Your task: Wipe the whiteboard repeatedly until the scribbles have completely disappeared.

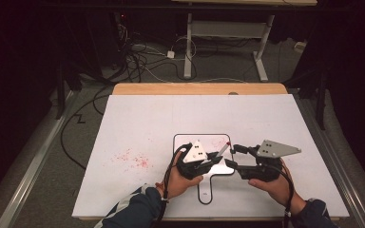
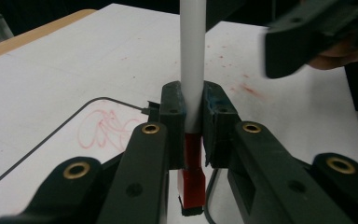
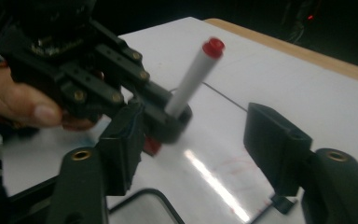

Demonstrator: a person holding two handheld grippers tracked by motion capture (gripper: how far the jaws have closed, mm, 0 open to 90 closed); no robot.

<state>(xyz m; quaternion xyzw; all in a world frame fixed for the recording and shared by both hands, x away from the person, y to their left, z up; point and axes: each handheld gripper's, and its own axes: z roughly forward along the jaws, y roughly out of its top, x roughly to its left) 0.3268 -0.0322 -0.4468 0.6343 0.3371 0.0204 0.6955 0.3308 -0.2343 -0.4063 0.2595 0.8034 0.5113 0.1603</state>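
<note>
The left hand-held gripper (image 1: 217, 155) is clenching a white marker (image 2: 192, 70) near its red end, holding it tilted above the small whiteboard (image 1: 183, 142) that is lying on the white counter (image 1: 138, 123). The right hand-held gripper (image 1: 231, 156) is hovering just beside the marker, its jaws standing apart and grasping nothing. Red scribbles (image 2: 106, 128) are showing on the whiteboard, and red specks (image 1: 132, 159) are dotting the counter to its left.

No legible text; red scribble (image 2: 106, 128) on whiteboard (image 1: 218, 142) unreadable.
</note>
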